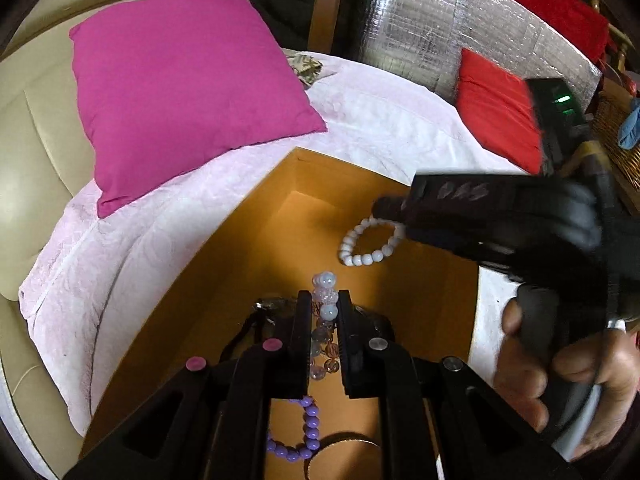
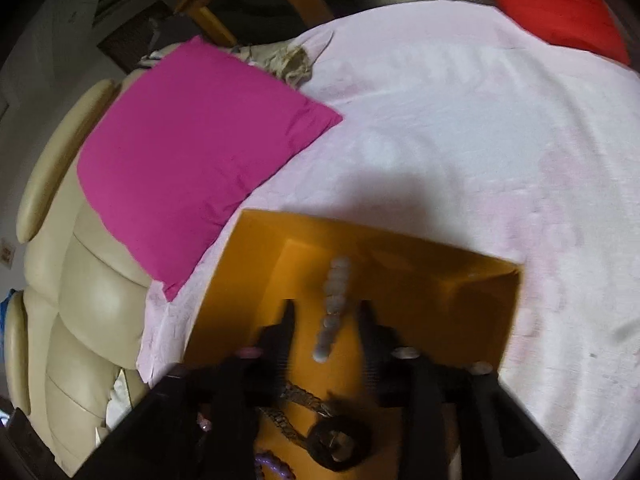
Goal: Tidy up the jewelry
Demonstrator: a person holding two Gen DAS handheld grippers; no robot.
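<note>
Purple bracelet (image 1: 304, 432): nearest, lying on the floor of the orange box, under the left gripper; already stowed, so it seems to need nothing more.
Gold bangle (image 1: 344, 446): just right of the purple beads at the near edge, only partly in view.
Left gripper (image 1: 325, 308): jaws drawn nearly together on a clear bead bracelet (image 1: 326, 320), which stands up between them; the narrow pinch keeps the loose string from sliding out while it is carried over the box.
Watch (image 2: 336, 440): dark strap and metal band on the box floor, near the right gripper's base; blurred, so details are unclear.
Right gripper (image 2: 326, 308): jaws stand apart in its own view, with the white bracelet (image 2: 332, 308) strung between them but seemingly not pinched. In the left view the tip overlaps the loop, so whether one jaw hooks it I cannot tell; motion blur hides contact.
White bracelet, left view (image 1: 370, 240): a loop hanging or resting mid-box, right of centre, probably being dropped there or lifted from there.
Box (image 1: 256, 216): open-topped, sitting on the bed's pale pink cover (image 1: 140, 248); it serves as the collecting place, so every piece ends inside it.
Pink cushion (image 1: 180, 88): far left, on the cover, well apart from the box.
Red cushion (image 1: 496, 112): far right, clear of the work.
</note>
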